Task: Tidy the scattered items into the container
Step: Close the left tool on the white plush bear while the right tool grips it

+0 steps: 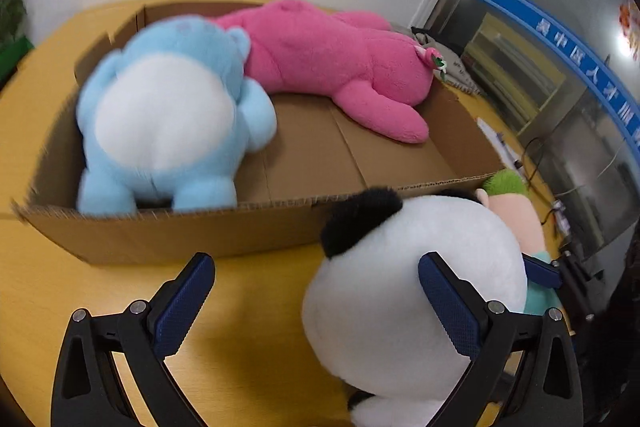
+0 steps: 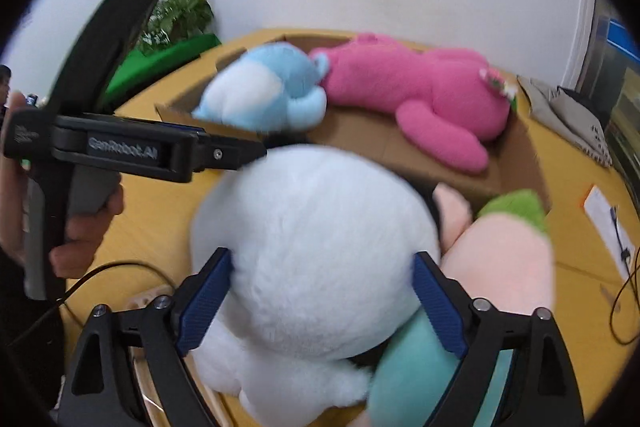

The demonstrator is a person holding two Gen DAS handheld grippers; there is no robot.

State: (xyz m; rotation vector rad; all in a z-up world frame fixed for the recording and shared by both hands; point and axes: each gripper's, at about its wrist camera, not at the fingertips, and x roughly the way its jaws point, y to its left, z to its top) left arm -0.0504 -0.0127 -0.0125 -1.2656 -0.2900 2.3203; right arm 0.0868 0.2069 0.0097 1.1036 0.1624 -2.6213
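A cardboard box [image 1: 200, 231] stands on the yellow table and holds a blue plush [image 1: 168, 123] and a pink plush [image 1: 340, 67]. A white panda plush [image 1: 400, 287] sits in front of the box. My left gripper [image 1: 316, 291] is open and empty, its right finger against the panda's side. My right gripper [image 2: 324, 291] has its pads on both sides of the panda's white head [image 2: 312, 251]. A peach plush with green hair [image 2: 508, 251] leans on the panda's right. The box [image 2: 516, 163], blue plush [image 2: 268, 87] and pink plush [image 2: 420, 87] show behind.
The left gripper's body [image 2: 132, 147] and the hand holding it sit left of the panda. Papers [image 2: 608, 227] and cables lie at the table's right edge. A grey cloth [image 2: 568, 115] lies behind the box. A plant [image 2: 180, 15] stands at back left.
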